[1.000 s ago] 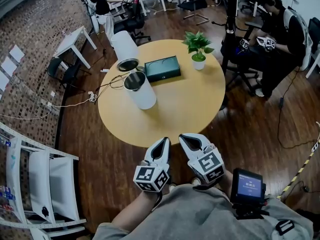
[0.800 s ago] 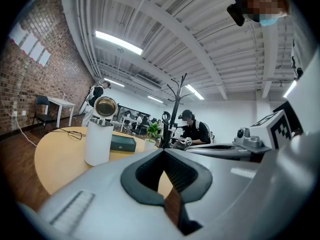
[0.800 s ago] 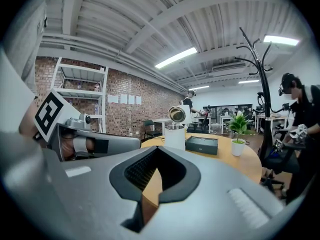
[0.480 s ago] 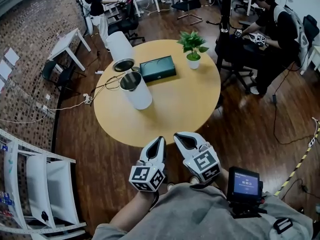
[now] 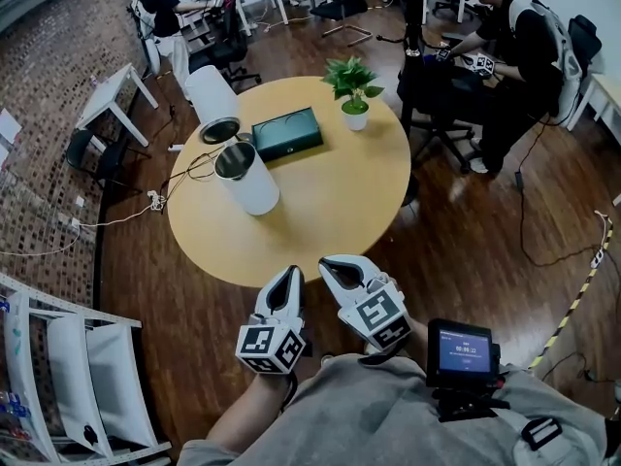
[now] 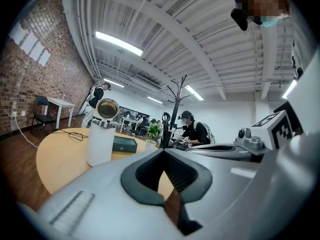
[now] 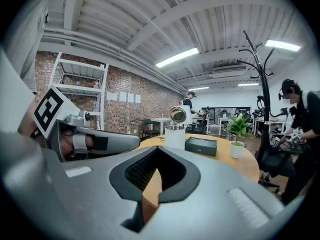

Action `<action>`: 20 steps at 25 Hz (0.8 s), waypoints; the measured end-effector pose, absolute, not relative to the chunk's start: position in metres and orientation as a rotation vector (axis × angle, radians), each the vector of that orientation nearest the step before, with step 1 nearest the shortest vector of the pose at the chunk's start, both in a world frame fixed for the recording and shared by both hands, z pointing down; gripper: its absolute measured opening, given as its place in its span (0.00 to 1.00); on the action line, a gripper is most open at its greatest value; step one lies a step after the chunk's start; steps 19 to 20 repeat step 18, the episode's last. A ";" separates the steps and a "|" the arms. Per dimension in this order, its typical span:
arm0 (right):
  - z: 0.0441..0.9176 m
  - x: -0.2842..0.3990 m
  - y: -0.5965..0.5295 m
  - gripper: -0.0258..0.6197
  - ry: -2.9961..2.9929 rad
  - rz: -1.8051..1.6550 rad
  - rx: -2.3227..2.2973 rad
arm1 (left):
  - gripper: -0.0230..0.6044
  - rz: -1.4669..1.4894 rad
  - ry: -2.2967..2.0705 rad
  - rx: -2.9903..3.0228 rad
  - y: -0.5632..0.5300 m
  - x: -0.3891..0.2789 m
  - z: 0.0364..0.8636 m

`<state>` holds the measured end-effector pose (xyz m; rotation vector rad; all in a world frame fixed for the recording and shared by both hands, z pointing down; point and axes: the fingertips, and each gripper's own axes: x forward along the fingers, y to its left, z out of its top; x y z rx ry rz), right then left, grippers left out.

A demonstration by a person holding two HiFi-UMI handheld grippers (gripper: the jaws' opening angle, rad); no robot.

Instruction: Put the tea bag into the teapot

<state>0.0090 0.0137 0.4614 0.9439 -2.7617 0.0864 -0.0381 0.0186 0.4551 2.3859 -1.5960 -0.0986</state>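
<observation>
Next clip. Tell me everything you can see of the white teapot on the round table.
The teapot is a tall, plain white cylinder with a dark, metallic-looking inside. It looks more like an electric kettle. It stands upright on the left part of the round wooden table. Its lid is swung open and stands above the rim, shiny on the inside. A dark cord loops on the tabletop beside it and runs off the edge. A dark green box lies close behind it, apart. Neither gripper is near it.

Teapot (image 5: 250, 186) interior dark, device screen (image 5: 461, 350) text unreadable, shelf (image 5: 116, 382) cut off left
</observation>
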 end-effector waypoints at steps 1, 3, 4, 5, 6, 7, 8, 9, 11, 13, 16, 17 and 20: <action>0.461 0.009 0.014 0.05 -2.762 0.084 0.943 | 0.04 -0.099 -1.596 2.386 0.018 -0.037 0.455; 0.460 0.011 0.014 0.05 -2.762 0.082 0.942 | 0.04 -0.099 -1.596 2.389 0.018 -0.036 0.454; 0.460 0.011 0.014 0.05 -2.761 0.082 0.942 | 0.04 -0.098 -1.596 2.390 0.018 -0.035 0.453; 0.460 0.012 0.014 0.05 -2.760 0.082 0.941 | 0.04 -0.097 -1.595 2.390 0.018 -0.034 0.453; 0.460 0.012 0.014 0.05 -2.760 0.082 0.940 | 0.04 -0.096 -1.595 2.391 0.018 -0.034 0.453; 0.460 0.012 0.014 0.05 -2.760 0.082 0.939 | 0.04 -0.097 -1.594 2.391 0.018 -0.034 0.453; 0.460 0.012 0.014 0.05 -2.759 0.080 0.939 | 0.04 -0.098 -1.594 2.391 0.018 -0.034 0.453; 0.460 0.011 0.014 0.05 -2.758 0.077 0.939 | 0.04 -0.099 -1.593 2.391 0.018 -0.034 0.453; 0.459 0.011 0.015 0.05 -2.756 0.073 0.938 | 0.04 -0.101 -1.592 2.392 0.019 -0.035 0.452; 0.460 0.007 0.017 0.05 -2.754 0.071 0.938 | 0.04 -0.103 -1.590 2.393 0.021 -0.038 0.452; 0.461 0.000 0.023 0.05 -2.751 0.070 0.938 | 0.04 -0.106 -1.588 2.394 0.026 -0.045 0.452; 0.461 -0.002 0.025 0.05 -2.750 0.070 0.938 | 0.04 -0.106 -1.588 2.394 0.028 -0.047 0.453; 0.461 -0.004 0.026 0.05 -2.750 0.070 0.939 | 0.04 -0.106 -1.587 2.394 0.029 -0.050 0.453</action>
